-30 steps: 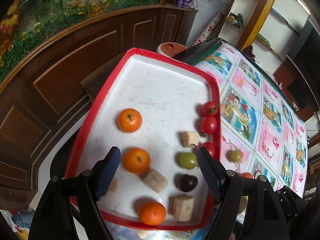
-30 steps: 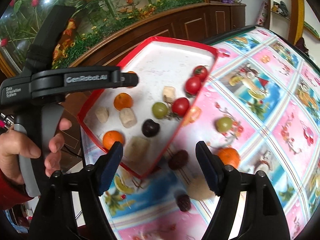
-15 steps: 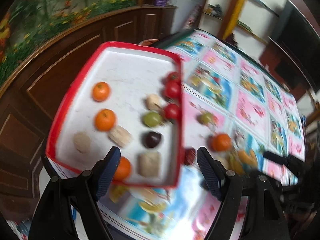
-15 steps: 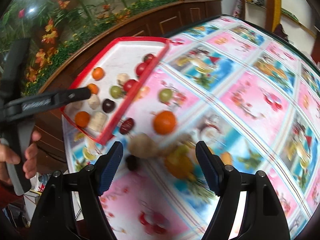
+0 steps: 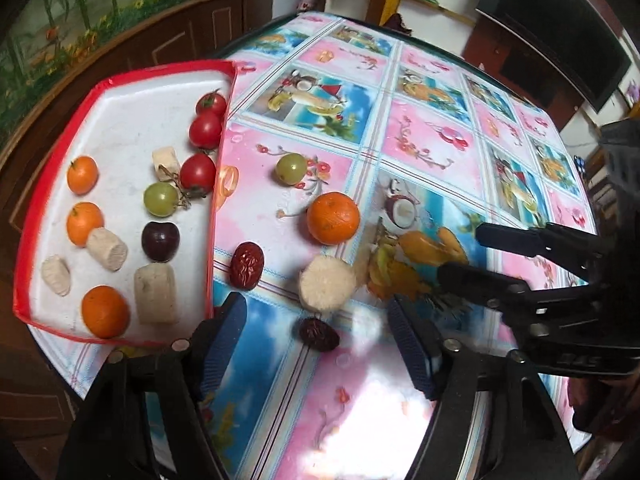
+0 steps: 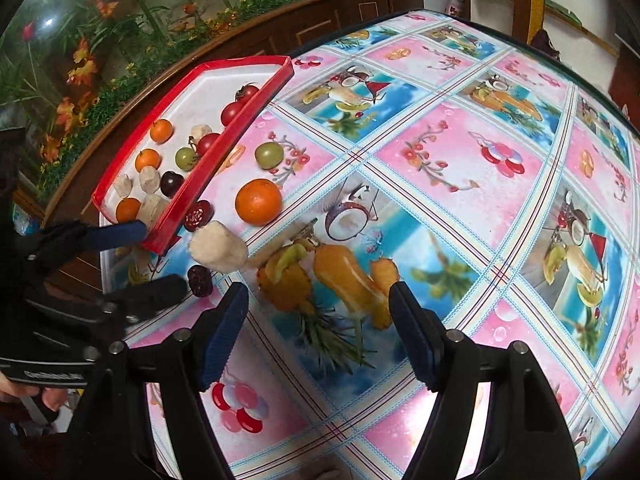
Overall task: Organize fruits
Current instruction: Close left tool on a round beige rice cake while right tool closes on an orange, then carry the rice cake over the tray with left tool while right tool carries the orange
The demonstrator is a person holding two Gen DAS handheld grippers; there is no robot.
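Note:
A red-rimmed white tray [image 5: 120,92] at the table's left holds tangerines, tomatoes, a green grape, a dark cherry and several banana pieces. On the tablecloth beside it lie an orange [image 5: 333,218], a green grape [image 5: 291,168], a banana piece [image 5: 327,283] and two red dates [image 5: 247,265] [image 5: 319,334]. My left gripper [image 5: 320,340] is open and empty, just above the near date. My right gripper [image 6: 318,332] is open and empty over the printed pineapple, right of the loose fruit; it also shows in the left wrist view [image 5: 476,252].
The table [image 6: 460,128] has a glossy fruit-print cloth and a rounded edge. Dark wooden cabinets [image 5: 168,36] and a flower mural stand behind the tray. Shelves and a dark screen [image 5: 560,40] are at the far side.
Both grippers have swung right, away from the tray and over the loose fruit on the cloth. The right gripper now sits to the right of the left one. No fruit moved.

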